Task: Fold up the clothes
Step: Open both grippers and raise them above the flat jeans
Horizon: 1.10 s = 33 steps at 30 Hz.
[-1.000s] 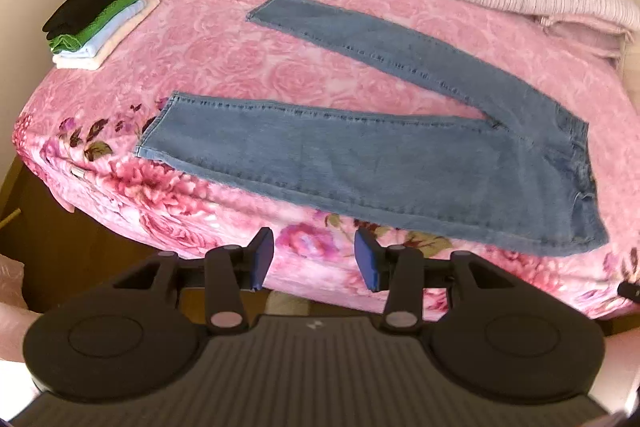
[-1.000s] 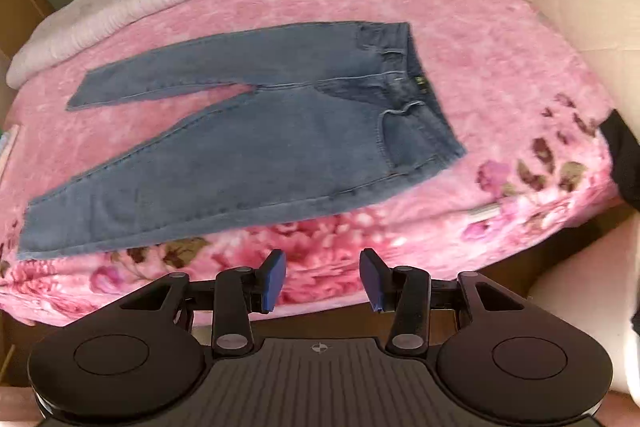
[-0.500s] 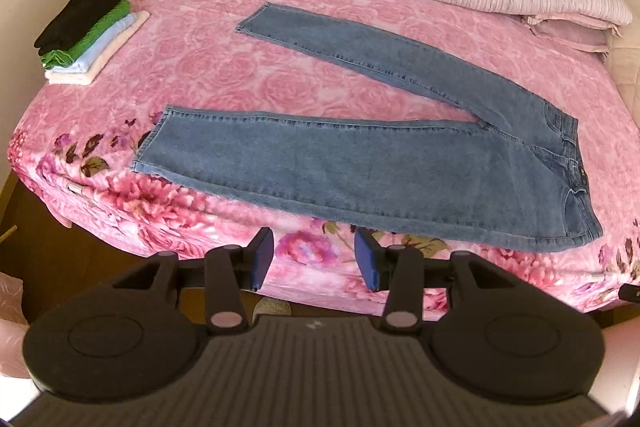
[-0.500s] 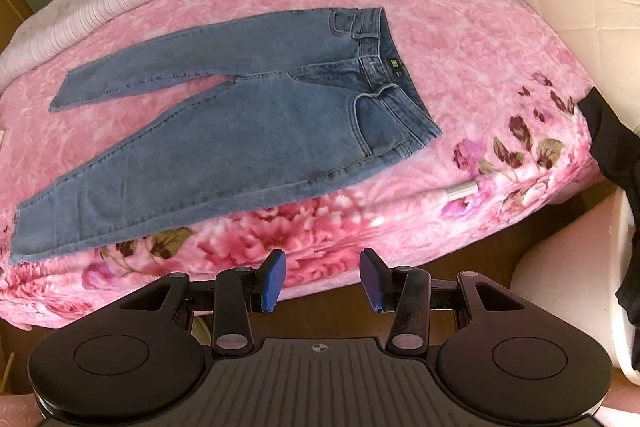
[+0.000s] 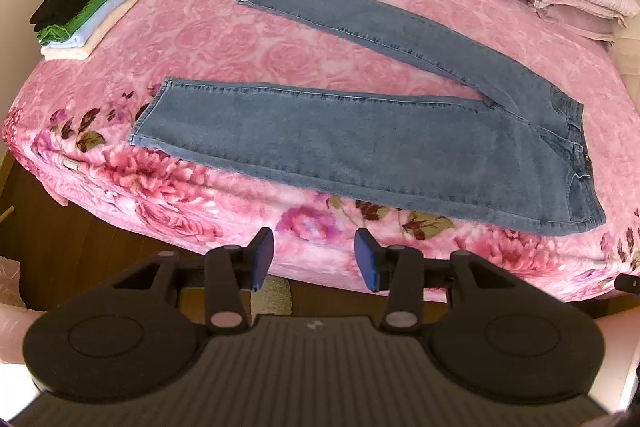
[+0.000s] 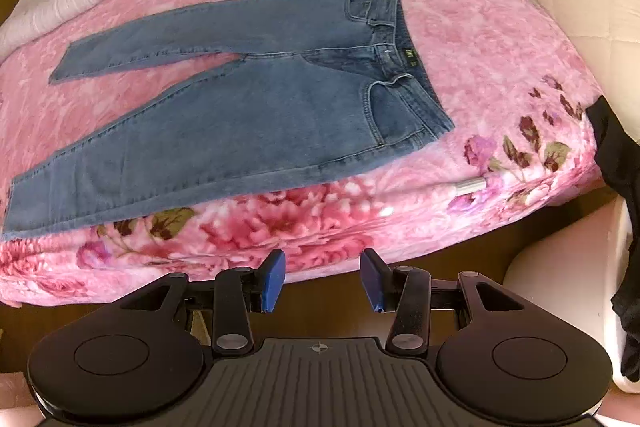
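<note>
Both wrist views face the jeans [image 5: 360, 147] [image 6: 240, 115] from off the bed's [image 5: 240, 39] near edge.

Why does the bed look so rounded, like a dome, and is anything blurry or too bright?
Left wrist view: the fisheye lens bows the bed and darkens the corners; the jeans stay sharp in soft, even light. Right wrist view: same bulge, jeans clear, and one small bright glint on the blanket's front edge.

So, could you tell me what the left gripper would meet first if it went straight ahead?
Probably the front edge of the pink floral blanket, just below the jeans; the open left gripper points there, though depth is unclear.
</note>
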Each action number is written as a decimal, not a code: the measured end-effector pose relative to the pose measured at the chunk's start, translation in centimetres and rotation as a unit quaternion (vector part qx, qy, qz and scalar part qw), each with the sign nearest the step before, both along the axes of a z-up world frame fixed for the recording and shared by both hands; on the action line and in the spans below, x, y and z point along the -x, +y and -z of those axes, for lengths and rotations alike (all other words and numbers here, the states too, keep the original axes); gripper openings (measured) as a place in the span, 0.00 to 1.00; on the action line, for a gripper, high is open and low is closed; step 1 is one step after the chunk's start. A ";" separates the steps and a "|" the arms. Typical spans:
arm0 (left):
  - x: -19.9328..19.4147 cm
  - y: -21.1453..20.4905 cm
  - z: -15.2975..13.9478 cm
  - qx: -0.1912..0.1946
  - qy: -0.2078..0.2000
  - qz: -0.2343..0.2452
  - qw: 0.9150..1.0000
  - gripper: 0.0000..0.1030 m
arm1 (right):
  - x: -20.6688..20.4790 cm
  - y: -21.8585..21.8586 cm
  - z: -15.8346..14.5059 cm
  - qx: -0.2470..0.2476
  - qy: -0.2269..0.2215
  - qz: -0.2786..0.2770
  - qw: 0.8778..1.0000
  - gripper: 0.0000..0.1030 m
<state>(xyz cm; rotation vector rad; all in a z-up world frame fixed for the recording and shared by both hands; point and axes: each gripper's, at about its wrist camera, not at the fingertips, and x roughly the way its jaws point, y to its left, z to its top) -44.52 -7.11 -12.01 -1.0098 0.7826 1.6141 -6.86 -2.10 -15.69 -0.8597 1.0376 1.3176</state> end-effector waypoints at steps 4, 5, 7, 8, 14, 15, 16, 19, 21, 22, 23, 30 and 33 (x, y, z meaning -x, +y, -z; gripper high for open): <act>0.5 -0.1 -0.1 -0.002 -0.002 -0.002 1.000 0.39 | 1.0 0.2 -0.3 -0.005 -0.006 -0.014 1.000 0.44; 0.6 -0.2 -0.1 -0.003 -0.003 -0.004 1.000 0.39 | 1.4 0.4 -0.5 -0.008 -0.007 -0.019 1.000 0.44; 0.9 -0.2 -0.1 -0.004 -0.004 -0.005 1.000 0.39 | 2.2 0.5 -0.8 -0.013 -0.011 -0.030 0.999 0.44; 1.0 -0.3 -0.2 -0.004 -0.004 -0.006 1.000 0.39 | 2.6 0.5 -0.9 -0.016 -0.012 -0.035 0.999 0.44; 1.4 -0.7 -0.3 -0.003 0.000 -0.011 1.000 0.39 | 4.6 0.4 -1.7 -0.031 -0.015 -0.063 0.997 0.44; 1.4 -0.8 -0.4 -0.003 0.001 -0.013 1.000 0.39 | 5.0 0.4 -1.8 -0.034 -0.015 -0.068 0.997 0.44; 1.5 -0.9 -0.4 -0.003 0.002 -0.015 1.000 0.39 | 5.3 0.4 -1.8 -0.035 -0.014 -0.074 0.997 0.44; 1.8 -1.2 -0.4 0.000 0.005 -0.023 1.000 0.39 | 6.2 0.5 -1.7 -0.039 -0.012 -0.091 0.995 0.44; 1.9 -1.5 -0.4 0.001 0.007 -0.028 1.000 0.39 | 6.7 0.5 -1.7 -0.041 -0.011 -0.100 0.994 0.44; 2.0 -1.6 -0.4 0.002 0.009 -0.031 0.999 0.39 | 7.0 0.5 -1.7 -0.042 -0.010 -0.105 0.994 0.44; 2.1 -1.8 -0.4 0.003 0.010 -0.034 0.999 0.39 | 7.2 0.6 -1.7 -0.042 -0.009 -0.109 0.993 0.44; 2.4 -2.5 -0.6 0.005 0.020 -0.050 0.999 0.39 | 8.2 0.8 -1.3 -0.044 -0.003 -0.137 0.990 0.44; 2.5 -2.5 -0.6 0.005 0.023 -0.055 0.998 0.39 | 8.6 0.9 -1.1 -0.045 -0.002 -0.147 0.988 0.44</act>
